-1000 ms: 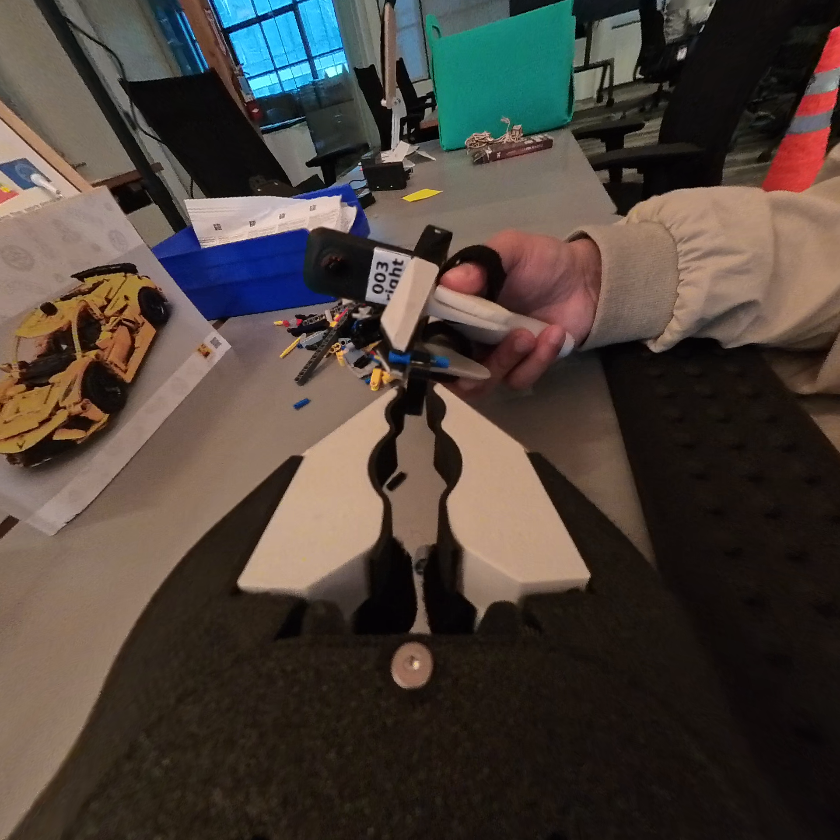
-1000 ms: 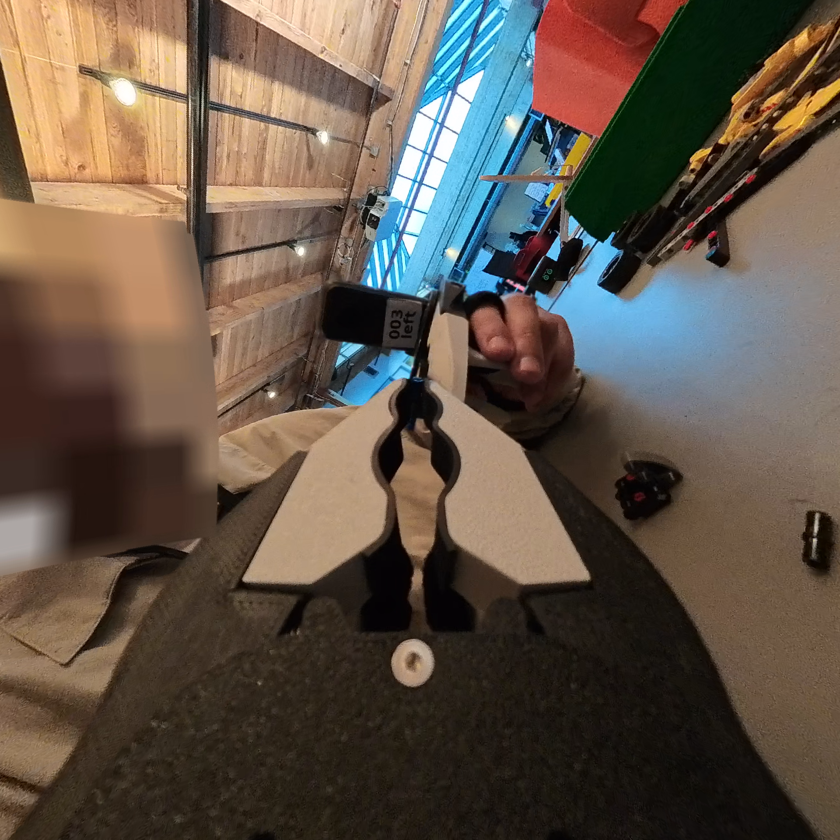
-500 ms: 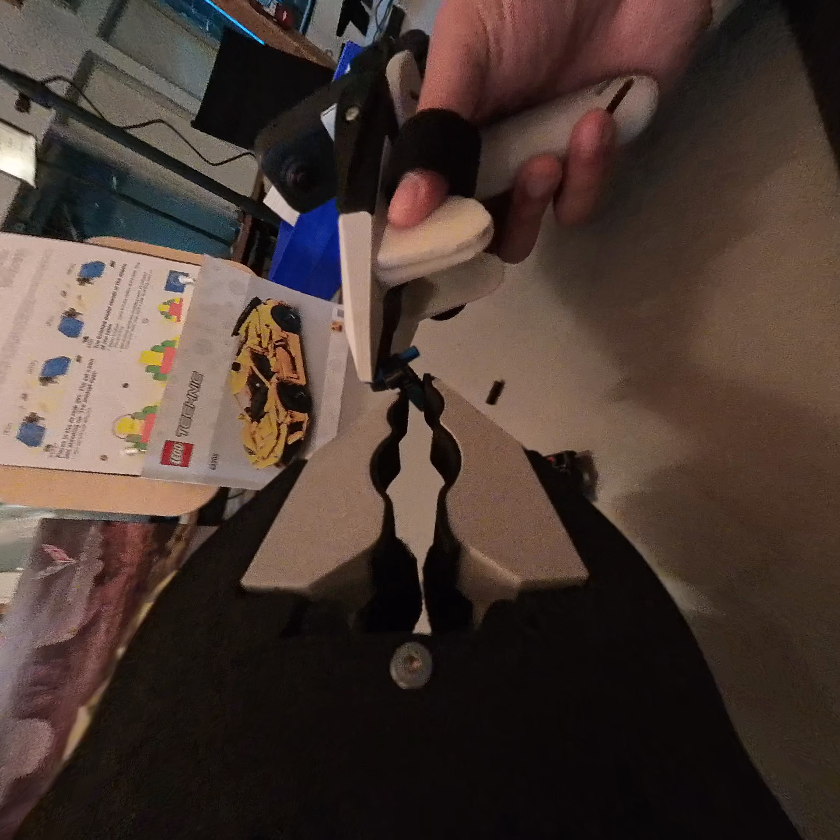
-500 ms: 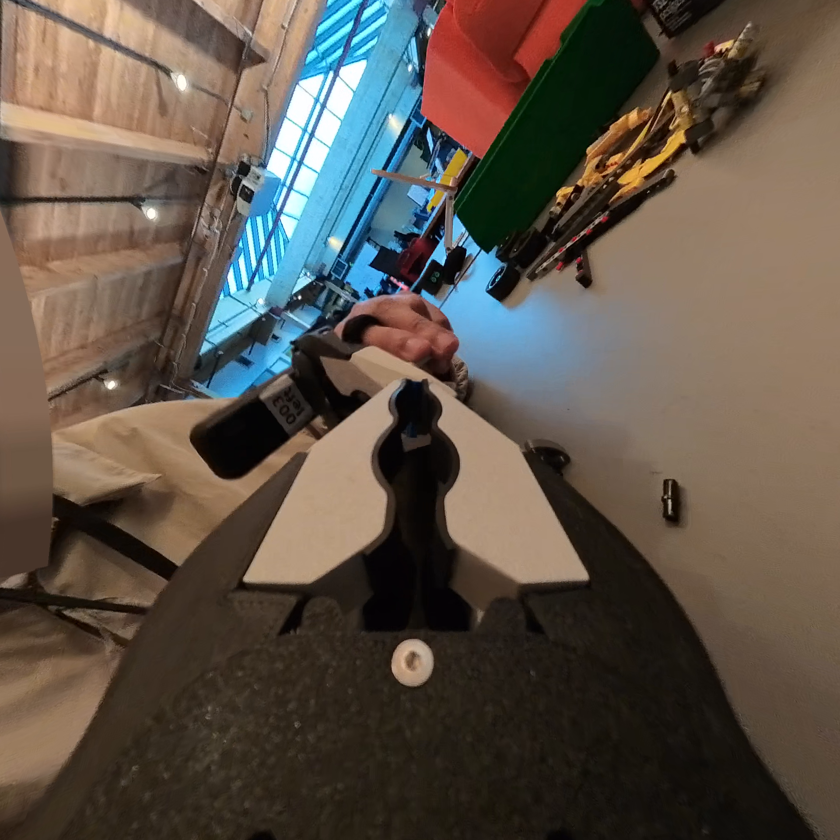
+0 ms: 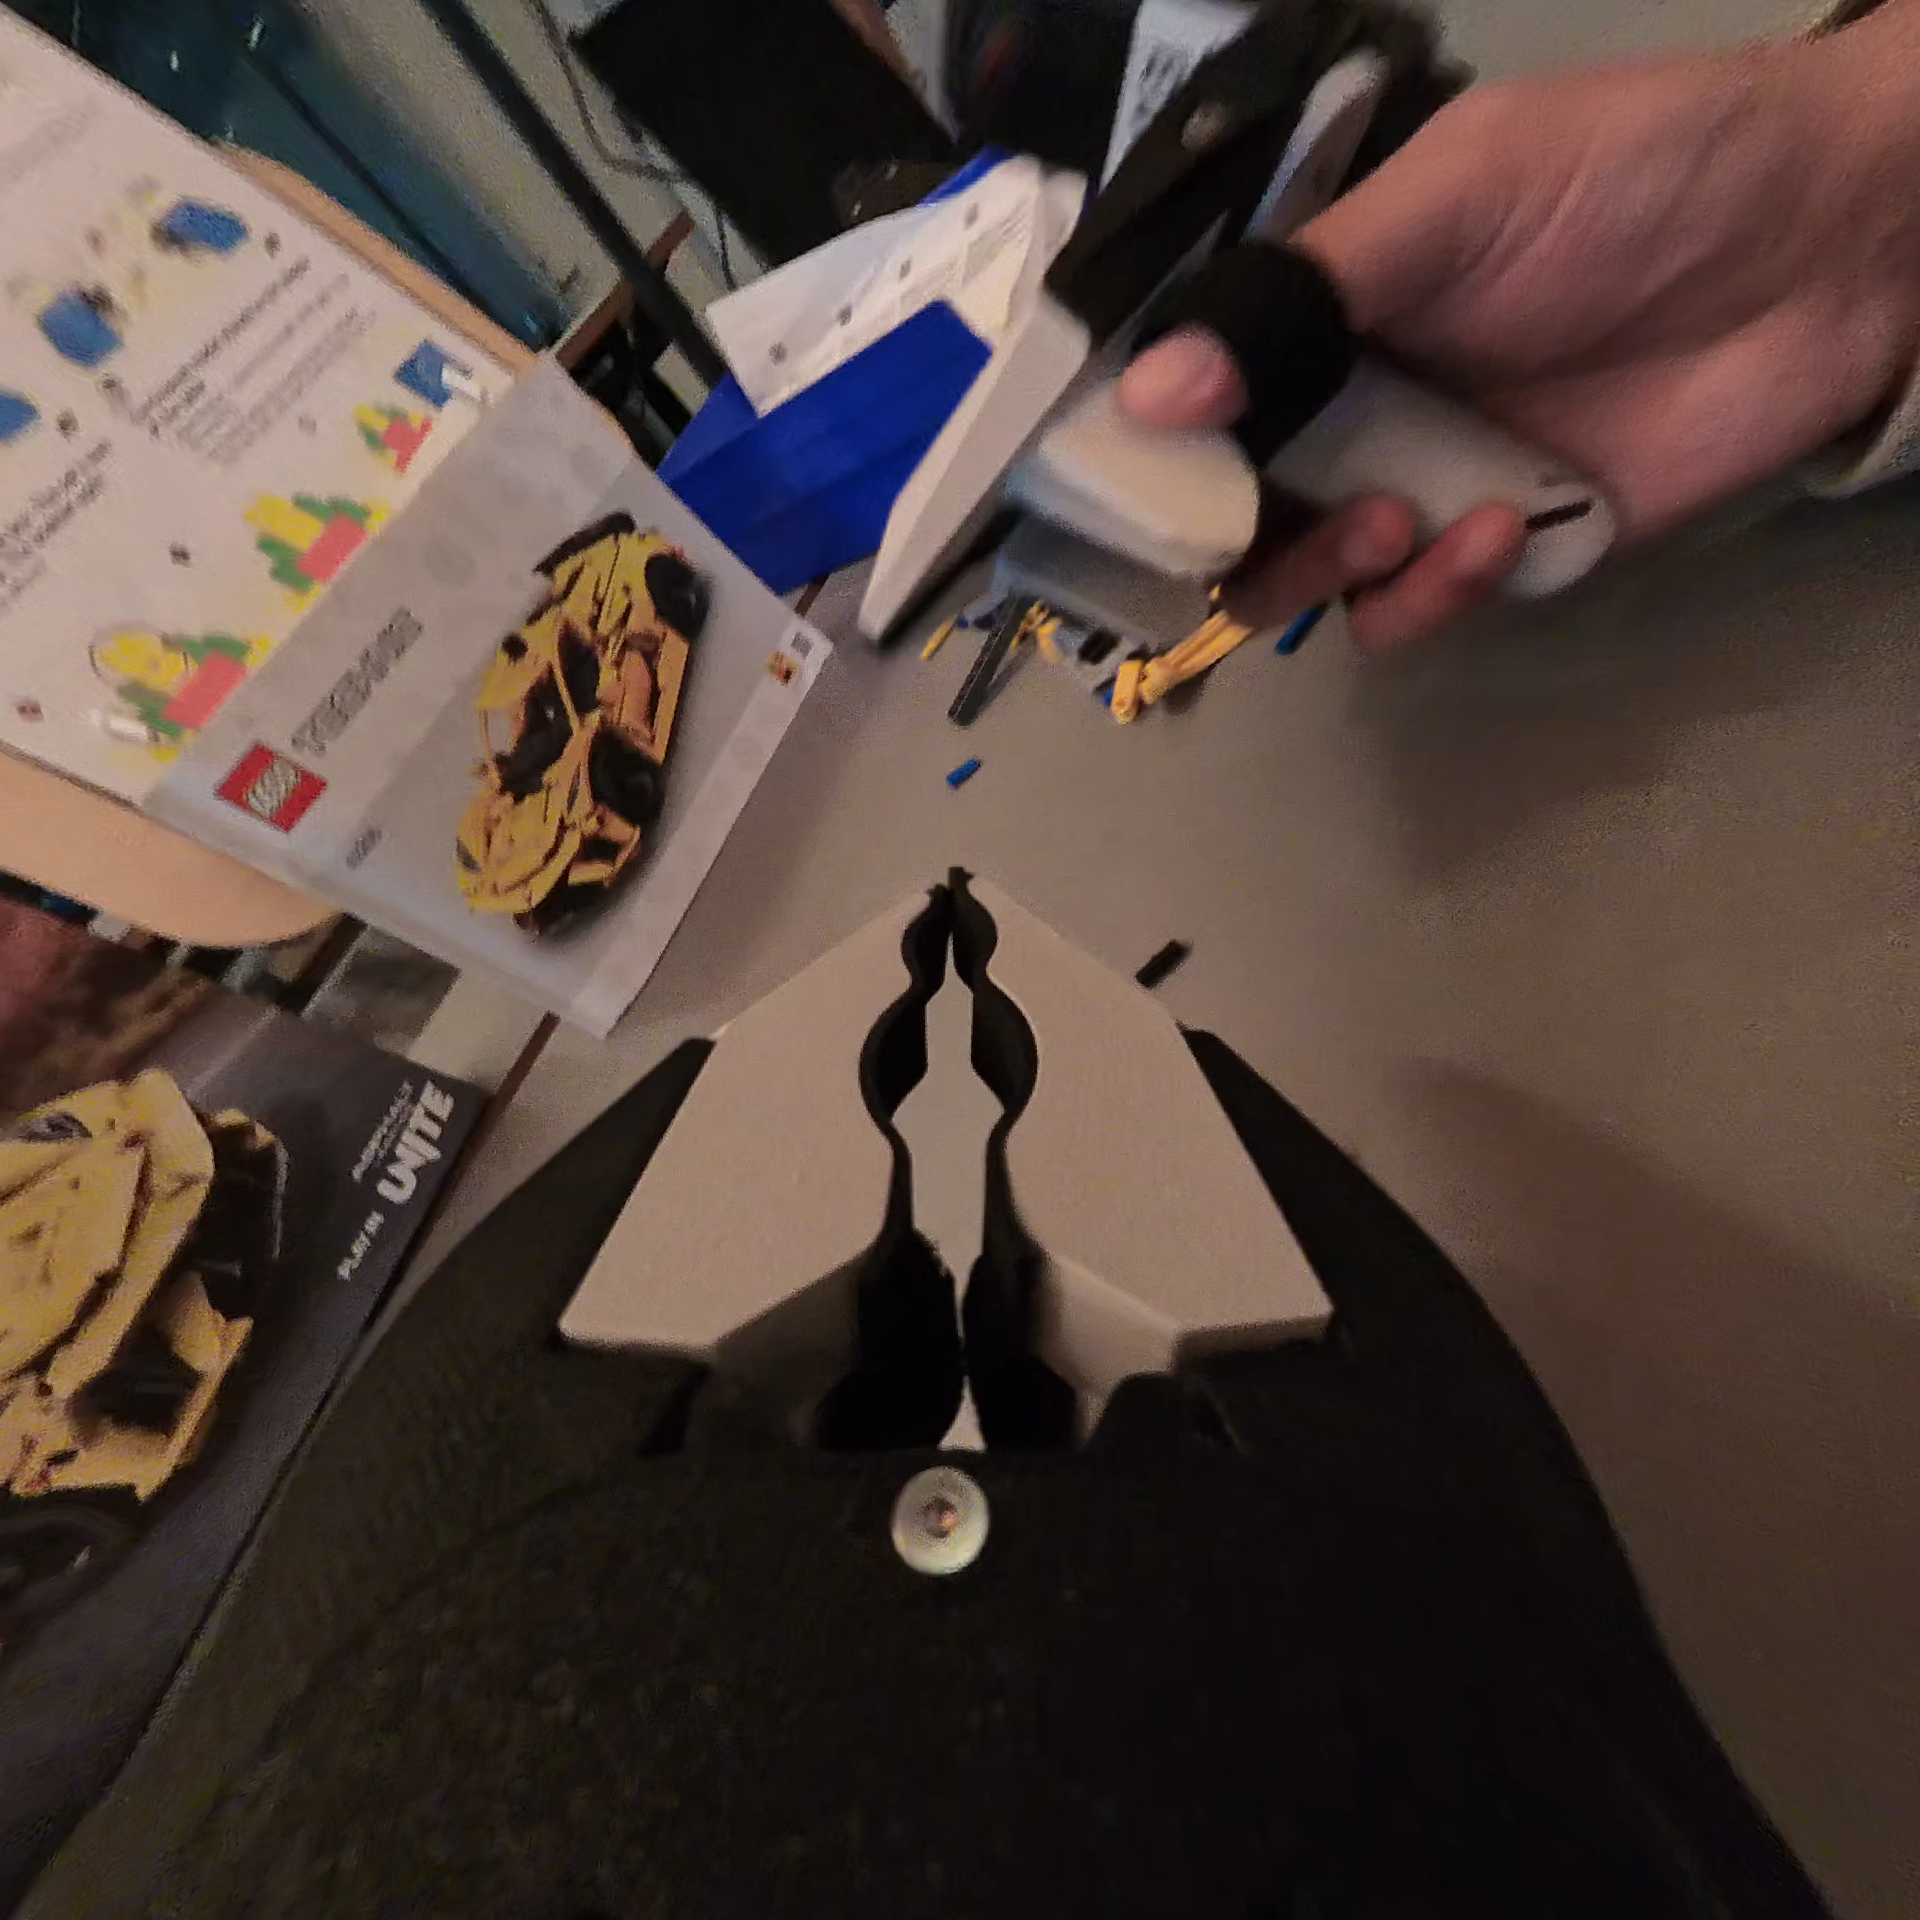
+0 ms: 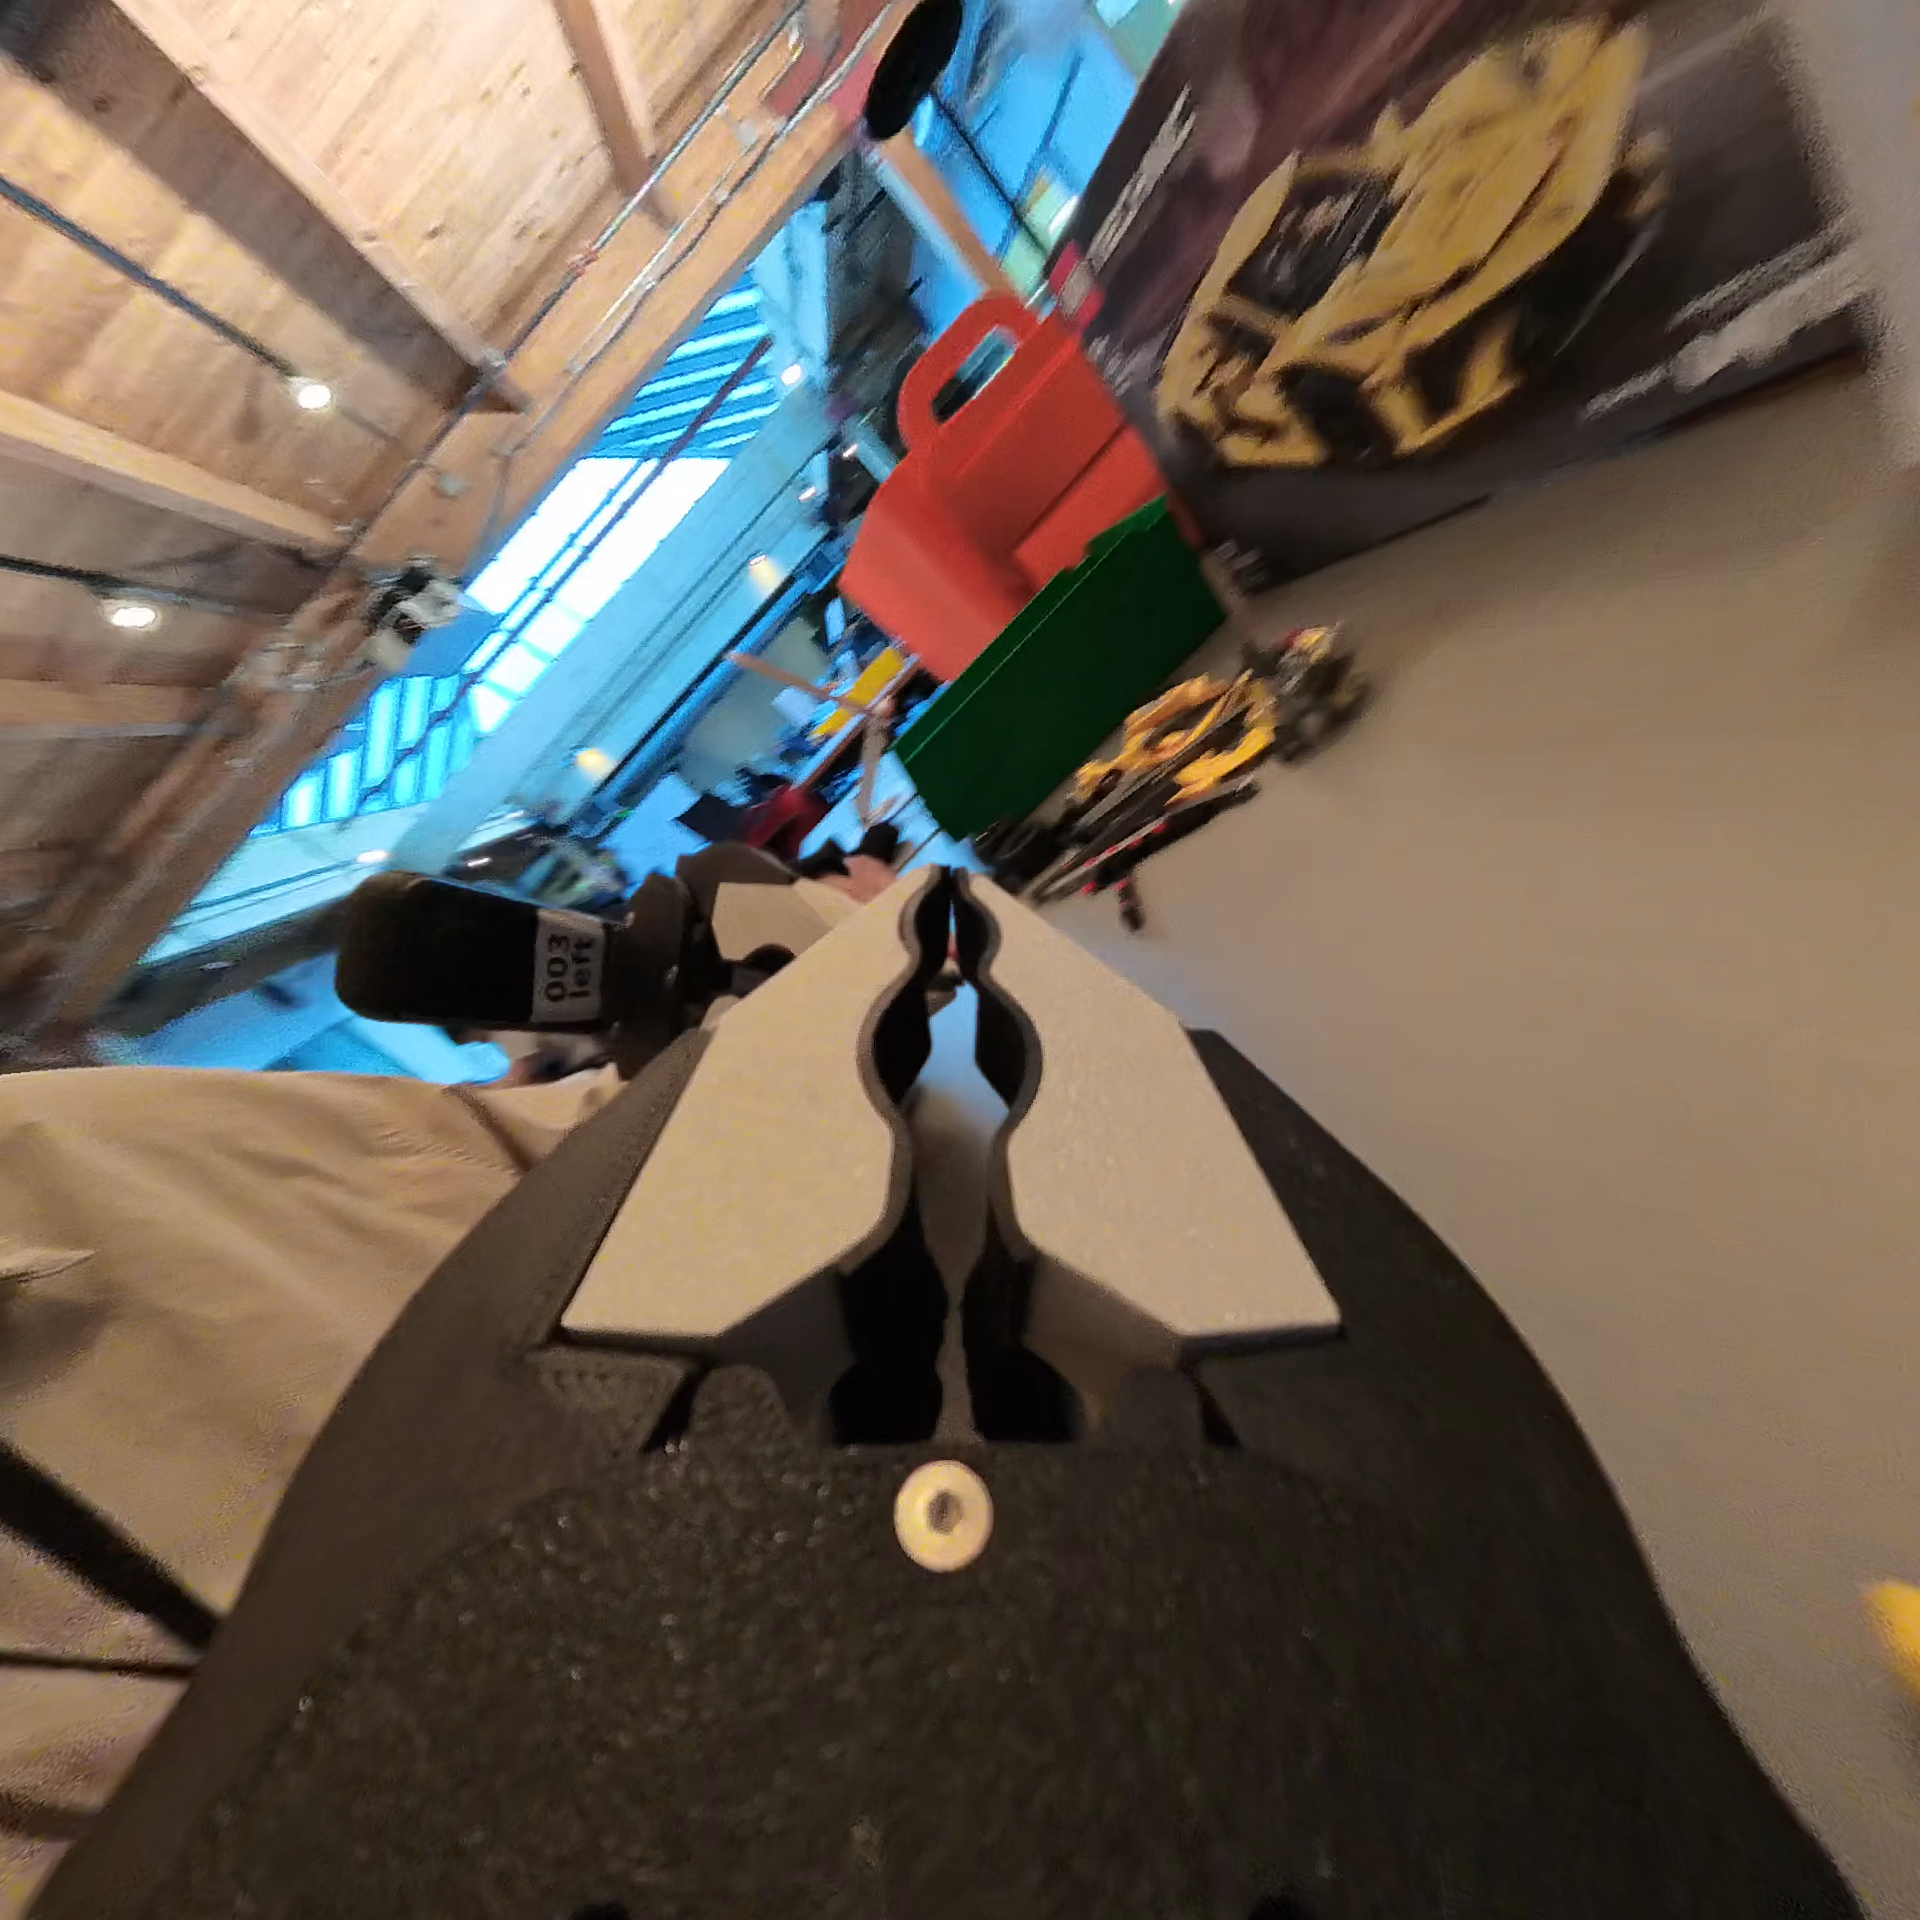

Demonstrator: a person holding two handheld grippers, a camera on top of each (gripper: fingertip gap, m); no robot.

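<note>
Hovering left gripper (image 5: 954, 904) near table edge (image 5: 727, 935)

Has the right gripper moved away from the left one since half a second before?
Yes. The right gripper now sits apart, up near the blue bin, off the left gripper.

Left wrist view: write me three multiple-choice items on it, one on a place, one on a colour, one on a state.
1. Where does the booklet with the yellow car on its cover lie, relative to the left gripper?
A. to its left
B. to its right
C. clamped in it

2. What colour is the bin that holds the white papers?
A. orange
B. blue
C. grey

3. How do the left gripper's fingers stand?
A. spread wide
B. closed, tips meeting
C. closed on the booklet

Answers:
1 A: the cover lies left of the fingers, apart from them.
2 B: its wall below the papers is blue.
3 B: the tips meet with no gap.
</note>
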